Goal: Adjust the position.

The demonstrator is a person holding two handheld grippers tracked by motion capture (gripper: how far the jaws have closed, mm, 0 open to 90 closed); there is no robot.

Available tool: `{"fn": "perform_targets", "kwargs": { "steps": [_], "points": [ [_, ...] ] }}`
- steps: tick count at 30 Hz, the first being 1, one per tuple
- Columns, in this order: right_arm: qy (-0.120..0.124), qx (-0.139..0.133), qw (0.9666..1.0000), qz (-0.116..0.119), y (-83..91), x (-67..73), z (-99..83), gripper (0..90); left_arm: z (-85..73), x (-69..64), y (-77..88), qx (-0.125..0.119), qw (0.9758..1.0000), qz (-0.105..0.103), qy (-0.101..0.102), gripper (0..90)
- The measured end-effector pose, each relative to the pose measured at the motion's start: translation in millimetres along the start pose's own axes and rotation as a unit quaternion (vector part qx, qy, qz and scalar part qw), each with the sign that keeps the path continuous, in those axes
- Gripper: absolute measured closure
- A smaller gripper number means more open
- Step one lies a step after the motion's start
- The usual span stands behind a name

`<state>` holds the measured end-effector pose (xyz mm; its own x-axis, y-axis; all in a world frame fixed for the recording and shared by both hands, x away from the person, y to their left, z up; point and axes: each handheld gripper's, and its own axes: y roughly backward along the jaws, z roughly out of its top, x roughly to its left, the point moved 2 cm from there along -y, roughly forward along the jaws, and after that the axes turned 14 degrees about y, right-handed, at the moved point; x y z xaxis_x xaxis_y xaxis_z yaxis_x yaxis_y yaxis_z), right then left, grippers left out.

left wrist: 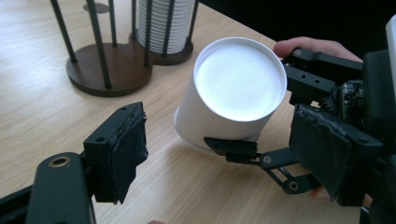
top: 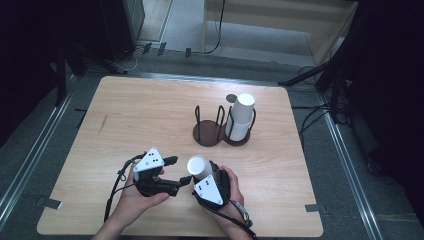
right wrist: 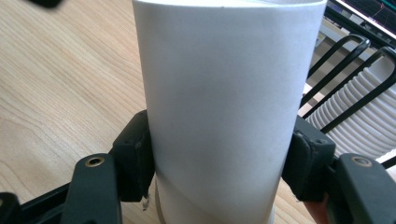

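- Paper cup (top: 199, 167), white and upside down, sits low in the middle of the high view, clamped in the right gripper (top: 200, 176); its flat closed bottom faces up toward the camera.
- Right gripper view: both black pads (right wrist: 135, 161) press on the cup's (right wrist: 224, 107) wall from either side, so these tongs are closed on the cup, which rises up the centre of that frame.
- Left gripper (top: 181, 171) lies just left of the cup in the high view, lower centre-left, held in the person's left hand (top: 131, 200) with its grey three-cornered plate (top: 148, 161) on top.
- Left gripper view: its two jaws stand apart at the lower left and right of the frame, touching nothing. The cup (left wrist: 233, 88) lies ahead between their lines, tilted, with its round base turned to the camera; these tongs are open.
- Right gripper's (left wrist: 261, 156) thin black linkage shows in that same view, under and to the right of the cup.
- Wooden cup holder (top: 220, 130) with black wire uprights stands above and right of centre on the table (top: 125, 115), well apart from the held cup.
- Stack of white cups (top: 240, 117) fills the holder's right-hand slot; the left-hand slot has no cups in it.
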<state>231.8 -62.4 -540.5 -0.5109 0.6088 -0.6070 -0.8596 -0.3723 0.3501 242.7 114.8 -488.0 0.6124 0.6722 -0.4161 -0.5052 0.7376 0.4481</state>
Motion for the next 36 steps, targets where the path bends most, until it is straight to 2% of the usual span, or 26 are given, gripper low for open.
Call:
{"fn": "perform_targets", "kwargs": {
  "steps": [2,13,15,21,25,29,36],
  "points": [
    [0.016,-0.002,0.9999,-0.002,-0.3,1.4,1.3,35.5,0.0,-0.3,-1.7,0.003,1.0000,-0.002,0.000,19.2],
    [0.051,-0.011,0.9986,-0.001,1.4,7.2,4.1,35.5,-0.8,-4.0,-6.2,0.023,0.9997,-0.004,-0.004,22.2],
    [0.066,-0.013,0.9977,0.000,2.2,8.8,4.5,35.5,-1.1,-4.4,-6.4,0.025,0.9997,-0.002,-0.005,22.5],
    [0.077,-0.019,0.9968,0.005,3.2,13.0,5.7,35.5,-0.7,-4.7,-5.8,0.028,0.9996,-0.002,-0.007,24.7],
    [0.088,-0.028,0.9956,0.009,3.5,15.8,5.9,35.3,-0.6,-3.0,-6.9,0.037,0.9993,-0.005,0.006,24.7],
    [0.100,-0.031,0.9944,0.010,3.2,17.7,5.4,35.0,-1.0,-2.8,-7.7,0.049,0.9987,-0.007,0.011,26.2],
    [0.110,-0.038,0.9932,0.011,3.3,19.4,5.0,34.2,-1.3,-1.3,-7.9,0.051,0.9984,-0.016,0.018,29.5]
  ]
}}
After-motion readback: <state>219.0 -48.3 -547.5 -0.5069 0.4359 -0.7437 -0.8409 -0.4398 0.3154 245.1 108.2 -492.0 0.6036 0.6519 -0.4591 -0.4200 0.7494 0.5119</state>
